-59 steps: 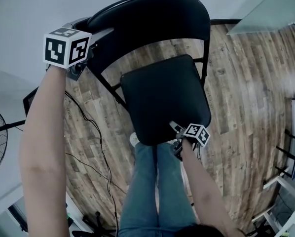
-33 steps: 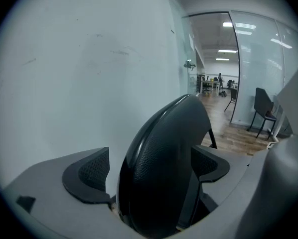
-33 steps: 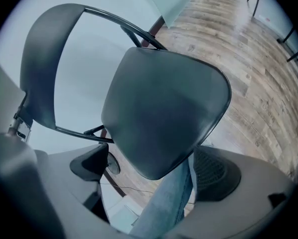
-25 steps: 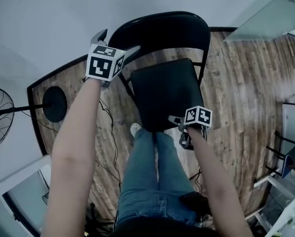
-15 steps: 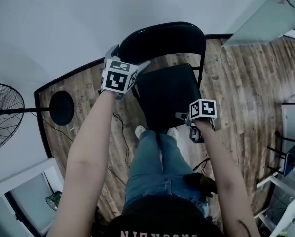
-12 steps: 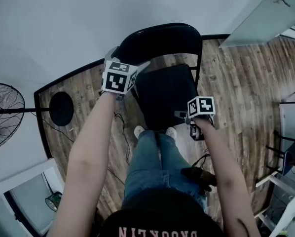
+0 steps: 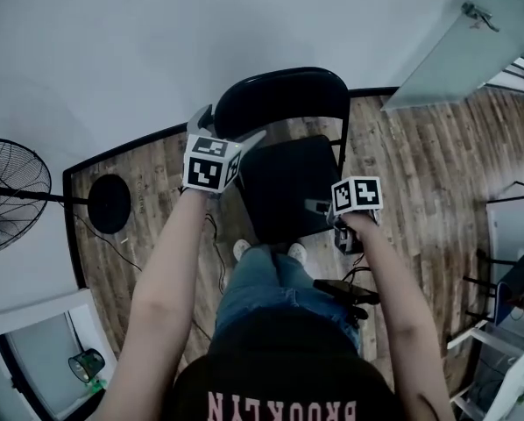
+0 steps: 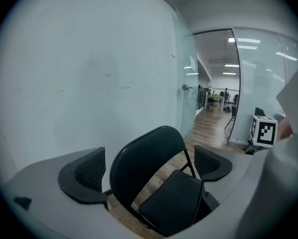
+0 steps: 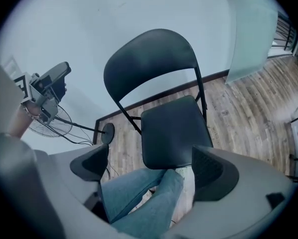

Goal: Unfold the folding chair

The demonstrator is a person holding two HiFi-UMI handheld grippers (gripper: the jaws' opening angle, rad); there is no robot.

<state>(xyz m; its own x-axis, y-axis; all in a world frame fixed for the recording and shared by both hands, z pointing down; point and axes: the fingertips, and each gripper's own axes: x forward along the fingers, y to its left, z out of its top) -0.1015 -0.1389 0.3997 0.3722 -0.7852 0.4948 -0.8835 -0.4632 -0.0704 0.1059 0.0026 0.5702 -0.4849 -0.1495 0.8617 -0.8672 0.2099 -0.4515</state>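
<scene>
While the person's legs [image 7: 266,279] stand nearest, the right gripper [image 7: 325,209] hangs near the seat's front corner, jaws wide apart and empty. The left gripper [image 7: 227,128] hovers near the backrest edge, likewise spread, holding nothing. Beyond, the folding chair [image 7: 288,182] stands on the wood floor [image 7: 420,174], seat down. Unfolding appears complete, with nothing evidently left.

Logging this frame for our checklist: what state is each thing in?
folding chair: unfolded, seat down.
left gripper: open, empty, clear of the chair.
right gripper: open, empty, clear of the chair.
fan: upright; running or not, cannot tell.
</scene>
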